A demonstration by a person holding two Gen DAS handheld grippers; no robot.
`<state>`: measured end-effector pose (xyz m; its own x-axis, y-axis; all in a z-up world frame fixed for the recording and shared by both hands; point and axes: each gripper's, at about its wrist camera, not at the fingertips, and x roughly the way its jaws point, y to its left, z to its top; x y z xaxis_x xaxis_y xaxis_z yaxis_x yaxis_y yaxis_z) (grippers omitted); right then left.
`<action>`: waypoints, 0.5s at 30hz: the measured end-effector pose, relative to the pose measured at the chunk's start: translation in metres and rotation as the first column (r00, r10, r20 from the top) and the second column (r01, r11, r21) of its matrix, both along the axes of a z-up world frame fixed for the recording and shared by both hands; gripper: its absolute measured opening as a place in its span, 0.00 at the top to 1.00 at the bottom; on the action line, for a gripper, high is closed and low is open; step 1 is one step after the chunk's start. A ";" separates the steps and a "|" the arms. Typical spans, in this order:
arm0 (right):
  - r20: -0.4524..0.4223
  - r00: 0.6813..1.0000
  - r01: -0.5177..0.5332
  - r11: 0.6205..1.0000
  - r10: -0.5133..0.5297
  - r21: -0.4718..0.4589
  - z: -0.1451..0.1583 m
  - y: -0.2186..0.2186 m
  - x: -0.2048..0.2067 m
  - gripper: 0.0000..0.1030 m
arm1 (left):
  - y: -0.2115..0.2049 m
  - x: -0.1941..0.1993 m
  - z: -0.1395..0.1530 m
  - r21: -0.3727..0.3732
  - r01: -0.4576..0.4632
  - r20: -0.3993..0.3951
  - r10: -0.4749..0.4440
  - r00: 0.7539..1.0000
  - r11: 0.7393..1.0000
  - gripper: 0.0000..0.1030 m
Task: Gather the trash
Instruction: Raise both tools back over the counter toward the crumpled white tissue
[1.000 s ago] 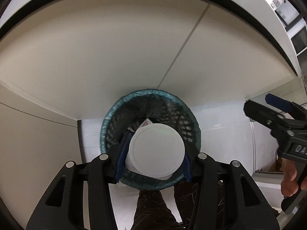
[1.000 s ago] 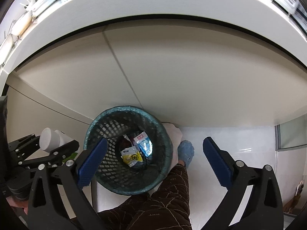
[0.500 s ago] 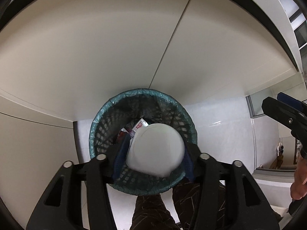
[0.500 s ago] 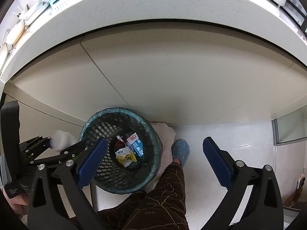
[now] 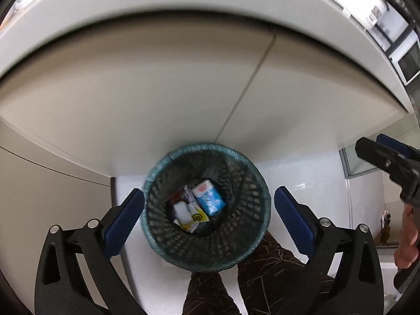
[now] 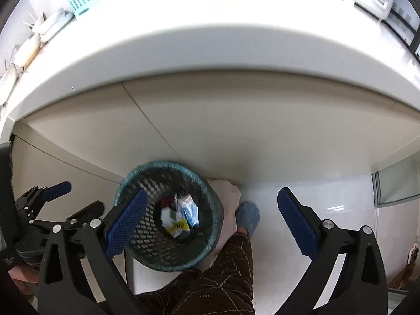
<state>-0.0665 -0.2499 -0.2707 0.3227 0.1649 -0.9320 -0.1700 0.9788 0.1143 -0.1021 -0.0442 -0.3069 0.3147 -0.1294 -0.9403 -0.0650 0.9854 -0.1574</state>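
The white cup that sat clamped between the left gripper's pads a second ago is gone from them; the left gripper has just been opening and now stands spread wide, nothing between its blue pads, directly above the bin. In the left wrist view, the dark mesh bin with its teal liner stands on the white floor against a beige cabinet, below a white counter. At the bin's bottom lies the trash: a blue-and-white carton, a yellow-marked wrapper and a white piece that may be the cup, though blur leaves that unsure. The person's brown trouser legs show at the lower edge, and the right gripper juts in at the far right, a hand below it. In the right wrist view, the right gripper is likewise spread wide and empty, its left pad over the bin's rim. The same trash lies inside. A blue slipper stands just beside the bin, and the left gripper shows at the far left, level with the bin's rim.
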 end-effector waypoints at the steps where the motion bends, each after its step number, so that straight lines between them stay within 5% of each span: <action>1: 0.019 1.000 -0.001 1.000 0.000 0.006 0.008 -0.001 0.002 0.07 | 0.003 -0.001 0.008 0.000 -0.004 0.011 0.004 1.000 1.000 0.06; 15: 0.213 0.977 -0.014 1.000 0.008 0.027 0.112 0.002 0.037 0.07 | 0.038 0.015 0.133 0.031 -0.050 0.150 0.045 0.988 0.998 0.06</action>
